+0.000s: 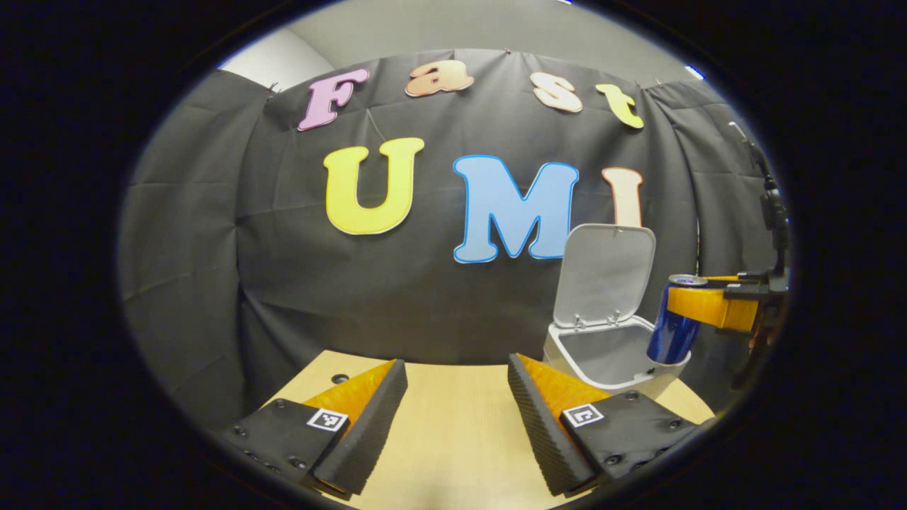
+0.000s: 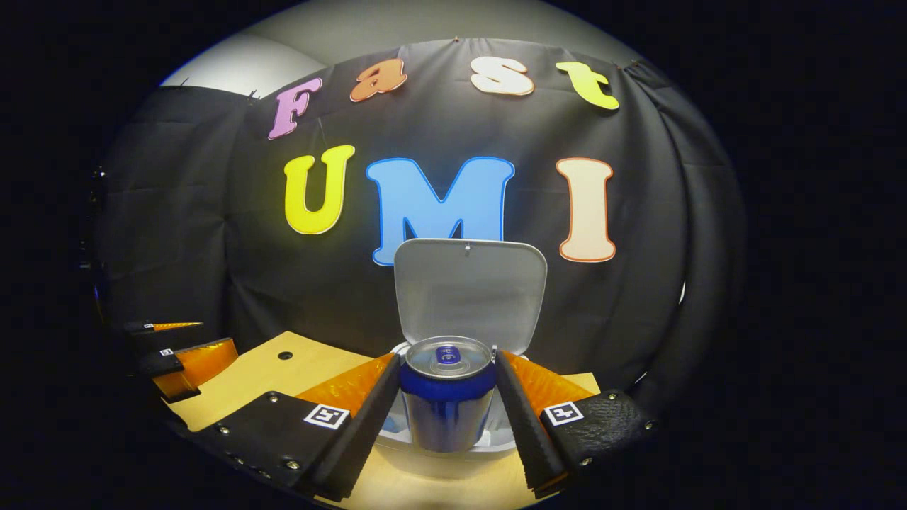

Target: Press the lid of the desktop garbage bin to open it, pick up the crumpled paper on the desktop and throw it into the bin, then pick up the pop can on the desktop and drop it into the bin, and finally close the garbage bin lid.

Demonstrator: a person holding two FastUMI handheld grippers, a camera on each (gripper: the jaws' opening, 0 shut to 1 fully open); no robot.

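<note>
- Holding a blue pop can upright in my right gripper, I have both fingers pressed against its sides, one at nine o'clock and one at three o'clock of the can.
- Its silver top with the pull tab faces up, and it fills the six o'clock part of the right gripper view.
- Directly behind the can, at twelve o'clock from it, stands the desktop garbage bin, pale grey, its rim peeking out on either side of the can.
- The bin's lid is raised, standing nearly upright at the far edge, its inner face turned towards me.
- From the left gripper view, the same can hangs at about three o'clock, gripped near its top by my right gripper, with its base at the near right rim of the bin.
- Whether the can's base touches the rim or is just above it, I cannot tell.
- The open lid rises behind the bin's mouth, and the inside of the bin looks grey and shadowed; I cannot make out what lies in it.
- My left gripper is at six o'clock in its own view, fingers spread wide apart with nothing between them, hovering over the light wooden desktop.
- In the right gripper view, my left gripper sits at about eight o'clock, well apart from the bin.
- A small dark round hole marks the desktop near its far left edge.
- Black cloth forms the backdrop behind everything.
</note>
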